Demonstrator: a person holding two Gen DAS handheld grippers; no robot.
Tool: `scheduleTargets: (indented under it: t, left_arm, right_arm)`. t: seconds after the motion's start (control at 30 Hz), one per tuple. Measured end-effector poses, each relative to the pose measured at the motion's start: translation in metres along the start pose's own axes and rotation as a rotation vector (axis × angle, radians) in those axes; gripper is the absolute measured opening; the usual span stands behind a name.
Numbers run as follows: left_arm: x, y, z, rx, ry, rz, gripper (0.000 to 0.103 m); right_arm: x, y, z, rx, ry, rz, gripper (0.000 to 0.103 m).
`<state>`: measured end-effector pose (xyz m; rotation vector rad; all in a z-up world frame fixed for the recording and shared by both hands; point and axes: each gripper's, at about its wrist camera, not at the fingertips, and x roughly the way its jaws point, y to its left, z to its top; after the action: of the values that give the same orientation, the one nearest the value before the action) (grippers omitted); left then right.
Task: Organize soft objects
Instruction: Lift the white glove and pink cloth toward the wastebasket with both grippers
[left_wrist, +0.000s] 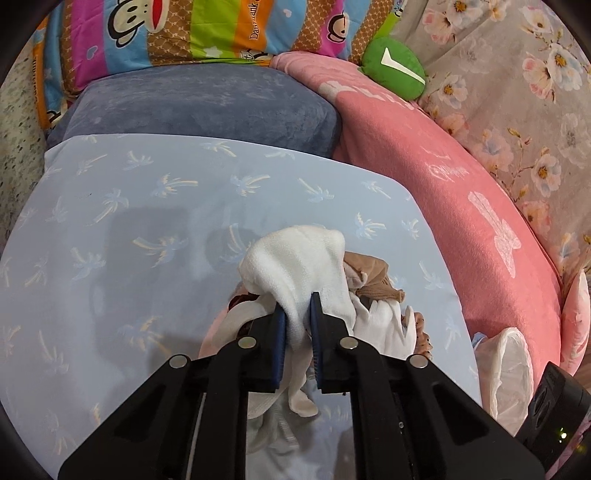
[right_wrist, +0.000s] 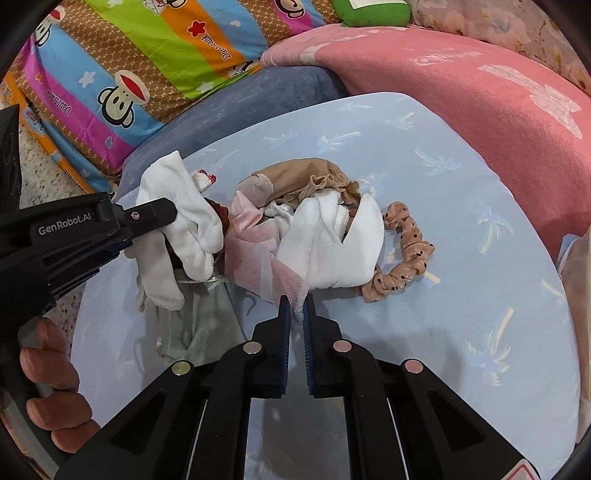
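Left gripper (left_wrist: 297, 301): clamped on white sock (left_wrist: 295, 266), separating it from pile. Right gripper (right_wrist: 296, 306): pinching pink mesh cloth (right_wrist: 284, 280) at pile's 6 o'clock edge; scrunchie (right_wrist: 402, 251) at 3 o'clock, untouched.

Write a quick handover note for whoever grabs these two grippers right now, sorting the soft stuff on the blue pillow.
Left gripper: shut on the white sock.
Right gripper: shut on the edge of the pink mesh cloth.
Still heaped on the blue palm-print pillow: tan stocking, white cloth, grey garment; dotted scrunchie lies beside the heap.
Done: nothing looks sorted yet.
Left: separate and place each piece.
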<state>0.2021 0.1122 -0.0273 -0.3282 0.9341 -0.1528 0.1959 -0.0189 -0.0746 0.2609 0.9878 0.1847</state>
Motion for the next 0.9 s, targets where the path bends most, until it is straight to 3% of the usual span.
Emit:
scheduleTargets:
  t: [0.5,0.9]
  left_arm:
    - [-0.053,-0.022,-0.012,0.045,-0.067,-0.019,0.012]
    - [-0.082,-0.087,-0.025,0.182,-0.112,-0.113,0.012]
  right_arm:
    - [-0.105,0.007,0.007,0.003,-0.206,0.041,0.005]
    - [-0.198,-0.033,0.009,0.067,-0.392,0.002,0.005]
